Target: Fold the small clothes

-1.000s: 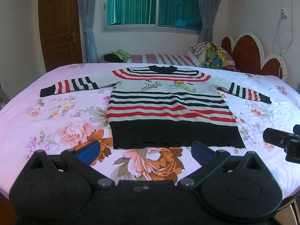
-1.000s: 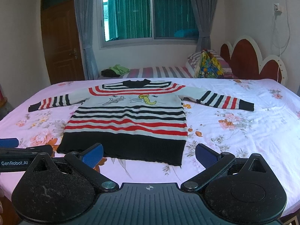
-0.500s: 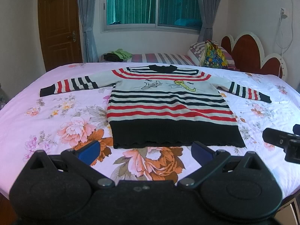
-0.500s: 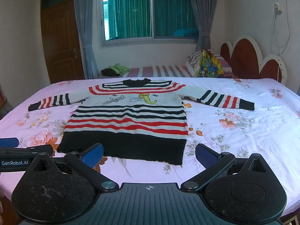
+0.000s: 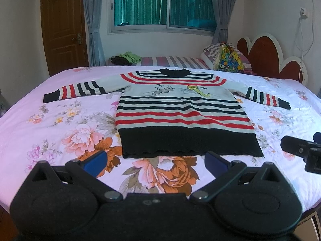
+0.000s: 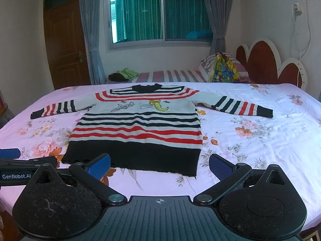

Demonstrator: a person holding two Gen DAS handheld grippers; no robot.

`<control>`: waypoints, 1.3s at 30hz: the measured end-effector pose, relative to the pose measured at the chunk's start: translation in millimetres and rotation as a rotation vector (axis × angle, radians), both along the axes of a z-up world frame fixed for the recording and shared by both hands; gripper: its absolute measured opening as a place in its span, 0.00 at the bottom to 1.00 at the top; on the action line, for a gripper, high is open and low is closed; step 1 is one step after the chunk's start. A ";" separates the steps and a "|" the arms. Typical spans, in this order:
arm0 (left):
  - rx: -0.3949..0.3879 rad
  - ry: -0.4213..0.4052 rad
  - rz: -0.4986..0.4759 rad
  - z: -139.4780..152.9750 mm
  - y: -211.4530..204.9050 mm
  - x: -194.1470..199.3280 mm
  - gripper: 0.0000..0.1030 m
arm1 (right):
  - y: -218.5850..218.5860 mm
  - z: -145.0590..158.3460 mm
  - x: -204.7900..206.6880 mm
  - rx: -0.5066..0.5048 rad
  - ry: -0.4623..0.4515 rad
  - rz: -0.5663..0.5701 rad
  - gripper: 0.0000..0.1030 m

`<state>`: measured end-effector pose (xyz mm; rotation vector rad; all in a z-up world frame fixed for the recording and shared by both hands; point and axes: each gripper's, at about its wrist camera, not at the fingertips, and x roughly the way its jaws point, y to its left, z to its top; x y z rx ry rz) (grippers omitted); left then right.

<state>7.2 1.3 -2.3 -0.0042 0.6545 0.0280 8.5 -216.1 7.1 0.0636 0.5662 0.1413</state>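
Note:
A small striped sweater (image 5: 180,110), white with red and black bands and a black hem, lies flat and face up on the floral bedsheet (image 5: 60,120), both sleeves spread out. It also shows in the right wrist view (image 6: 138,128). My left gripper (image 5: 155,159) is open and empty, just short of the hem. My right gripper (image 6: 159,165) is open and empty, near the hem's right part. The right gripper's side shows at the right edge of the left wrist view (image 5: 301,150); the left gripper's side shows at the left edge of the right wrist view (image 6: 24,164).
A second bed with a striped sheet (image 5: 170,60) stands behind, with dark and green clothes (image 5: 126,58) and a colourful bag (image 5: 228,60) on it. A red headboard (image 5: 264,60) is at the right, a wooden door (image 5: 64,30) at the left.

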 end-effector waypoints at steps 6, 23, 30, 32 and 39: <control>0.005 0.005 0.007 -0.6 2.3 2.6 0.99 | 1.6 -1.1 2.0 -0.002 0.001 -0.005 1.00; 0.056 -0.075 -0.094 8.9 -25.8 93.9 0.99 | -77.3 17.1 77.0 0.134 -0.064 -0.093 1.00; -0.003 -0.138 -0.052 1.2 -34.0 155.7 0.99 | -141.4 18.1 144.8 0.219 -0.131 -0.199 0.99; -0.031 -0.179 -0.036 -4.9 -34.3 173.6 0.99 | -158.6 13.8 171.3 0.221 -0.132 -0.226 0.69; -0.010 -0.072 0.091 -26.7 -39.5 260.5 0.99 | -233.2 -29.2 257.2 0.267 -0.075 -0.361 0.64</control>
